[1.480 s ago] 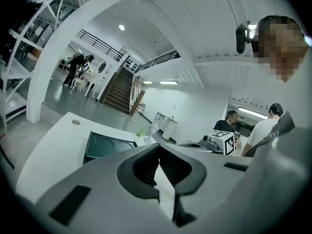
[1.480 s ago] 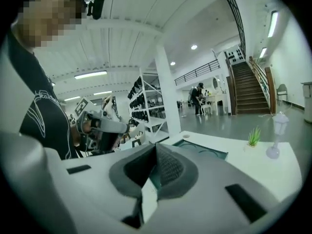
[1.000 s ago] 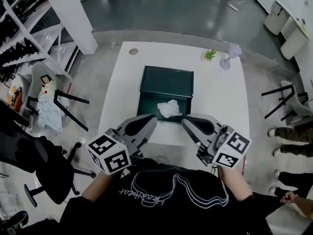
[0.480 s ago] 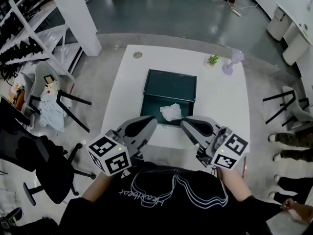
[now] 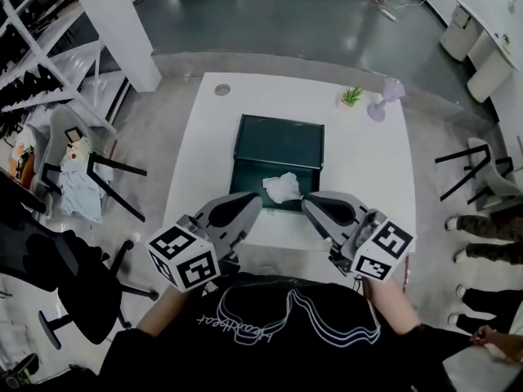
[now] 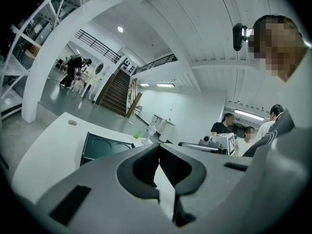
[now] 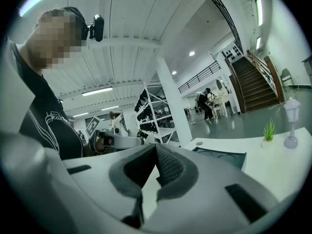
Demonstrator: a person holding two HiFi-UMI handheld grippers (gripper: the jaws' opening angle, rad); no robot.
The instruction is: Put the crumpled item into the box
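A crumpled white paper (image 5: 283,187) lies at the near end of the dark green box (image 5: 278,141), which stands open in the middle of the white table (image 5: 359,162). Whether the paper rests inside the box or on its front edge I cannot tell. My left gripper (image 5: 252,199) hovers just near-left of the paper, shut and empty. My right gripper (image 5: 309,206) hovers near-right of it, also shut with nothing held. In the left gripper view the jaws (image 6: 158,148) meet, with the box (image 6: 102,147) beyond. The right gripper view shows its closed jaws (image 7: 156,148) and the box (image 7: 222,158).
A small potted plant (image 5: 351,94) and a lilac desk fan (image 5: 384,95) stand at the table's far right. Chairs (image 5: 90,170) sit left of the table and another chair (image 5: 482,166) to the right. People's legs (image 5: 482,227) show at the right edge.
The head view swayed slightly. Both grippers and the crumpled paper have kept their places.
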